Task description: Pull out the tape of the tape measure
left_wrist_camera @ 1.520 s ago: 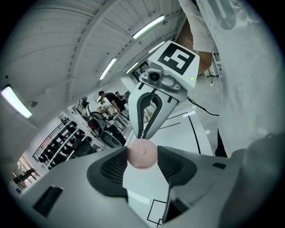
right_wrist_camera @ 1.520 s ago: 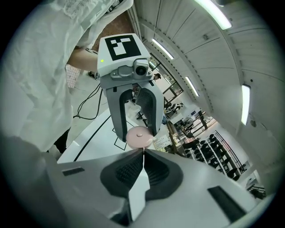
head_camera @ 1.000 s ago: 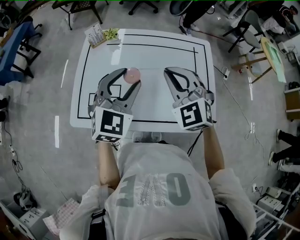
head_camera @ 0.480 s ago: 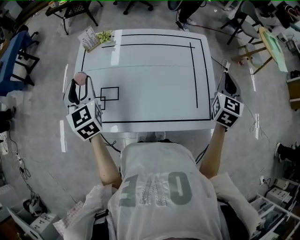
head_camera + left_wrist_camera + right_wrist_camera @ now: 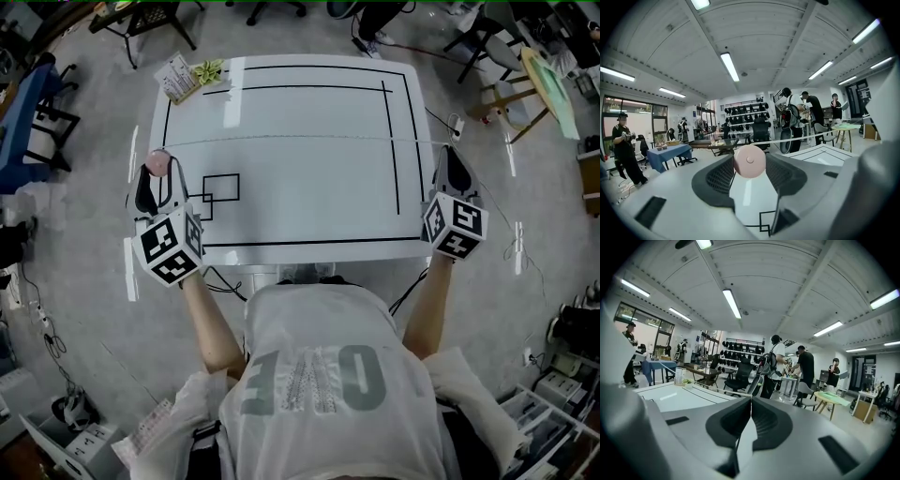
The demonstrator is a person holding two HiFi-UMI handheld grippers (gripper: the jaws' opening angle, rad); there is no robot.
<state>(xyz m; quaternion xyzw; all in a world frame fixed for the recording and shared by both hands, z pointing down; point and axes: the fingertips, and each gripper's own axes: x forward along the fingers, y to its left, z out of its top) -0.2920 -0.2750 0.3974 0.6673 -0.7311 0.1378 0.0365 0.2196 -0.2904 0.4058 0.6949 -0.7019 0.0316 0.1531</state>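
Note:
A round pink tape measure (image 5: 157,161) sits between the jaws of my left gripper (image 5: 158,171), at the left edge of the white table (image 5: 309,202). The left gripper view shows its pads closed on the pink case (image 5: 749,161). A thin white tape (image 5: 300,141) runs from the case straight across the table to my right gripper (image 5: 451,155) at the right edge. That gripper's jaws are shut on the tape's end (image 5: 751,399), and the tape (image 5: 725,391) leads off to the left from its tip.
Black lines mark rectangles on the tabletop (image 5: 386,141). A card stand (image 5: 181,75) and a small plant (image 5: 212,67) sit at its far left corner. Chairs, a blue table (image 5: 28,89), a wooden easel (image 5: 525,112) and several people surround the table.
A second ago both grippers were close together over the table's middle. They have since swung apart to opposite edges, drawing the tape out between them. Almost nothing moved in the last half second.

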